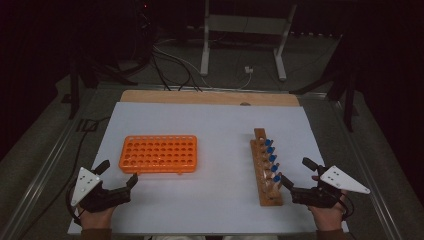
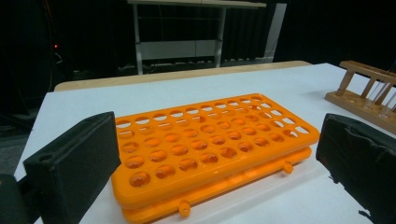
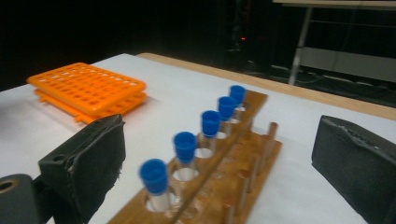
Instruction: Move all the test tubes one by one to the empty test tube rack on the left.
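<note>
A white surface (image 1: 220,125) is carrying everything. The orange rack (image 1: 158,153) is lying flat on its left half, its holes holding nothing, well apart from the wooden rack (image 1: 266,170) on the right, where five blue-capped tubes (image 1: 272,158) are standing upright in a row. The left hand-held gripper (image 1: 118,175) is resting just beside the orange rack's near corner, jaws spread wide. The right hand-held gripper (image 1: 295,175) is sitting beside the wooden rack's near end, jaws likewise gaping and gripping nothing.
</note>
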A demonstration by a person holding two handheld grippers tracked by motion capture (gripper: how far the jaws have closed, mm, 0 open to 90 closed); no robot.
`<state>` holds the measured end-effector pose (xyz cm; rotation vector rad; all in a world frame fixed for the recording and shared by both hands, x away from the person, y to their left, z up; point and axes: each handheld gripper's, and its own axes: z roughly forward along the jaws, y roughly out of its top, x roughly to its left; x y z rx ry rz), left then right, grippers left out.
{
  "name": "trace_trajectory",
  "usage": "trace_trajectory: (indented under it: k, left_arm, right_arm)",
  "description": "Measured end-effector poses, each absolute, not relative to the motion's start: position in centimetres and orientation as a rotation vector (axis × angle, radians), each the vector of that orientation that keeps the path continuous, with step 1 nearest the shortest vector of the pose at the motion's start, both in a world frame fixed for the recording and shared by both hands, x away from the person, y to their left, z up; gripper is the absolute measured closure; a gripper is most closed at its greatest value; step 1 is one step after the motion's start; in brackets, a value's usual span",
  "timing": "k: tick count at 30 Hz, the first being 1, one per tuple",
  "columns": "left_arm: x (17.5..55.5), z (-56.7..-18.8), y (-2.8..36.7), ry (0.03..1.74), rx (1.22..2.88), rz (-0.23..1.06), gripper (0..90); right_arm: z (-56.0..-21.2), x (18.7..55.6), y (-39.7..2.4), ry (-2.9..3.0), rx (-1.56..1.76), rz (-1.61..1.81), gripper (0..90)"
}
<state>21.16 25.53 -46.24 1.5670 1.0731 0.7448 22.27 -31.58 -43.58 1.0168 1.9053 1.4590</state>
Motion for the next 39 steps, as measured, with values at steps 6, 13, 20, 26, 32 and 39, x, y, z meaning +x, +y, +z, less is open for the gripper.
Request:
trace_trajectory:
  k: [6,13,20,26,32,39]
  left_arm:
    - [21.2,-46.3,25.4,1.071,1.571,0.742,0.3]
    - [21.2,-46.3,25.8,1.085,1.551,0.741,0.3]
    - [21.2,-46.3,25.6,1.083,1.563,0.739,0.4]
    - [21.2,-46.3,25.8,1.089,1.553,0.737,0.4]
    - [21.2,-46.3,25.7,1.088,1.555,0.734,0.4]
    - [21.2,-46.4,25.6,1.087,1.563,0.733,0.3]
  right_arm:
    - [-43.6,21.9,-31.0,1.945,0.975,1.487,3.0]
    - [-44.4,21.3,-30.3,2.020,0.965,1.480,7.0]
    - [-45.6,21.4,-29.5,2.096,0.981,1.417,23.3]
    - [-46.2,21.7,-29.2,2.118,1.016,1.407,47.5]
    - [-46.7,22.1,-29.4,2.142,1.016,1.409,72.2]
    - [-46.9,22.3,-29.0,2.156,0.991,1.363,76.2]
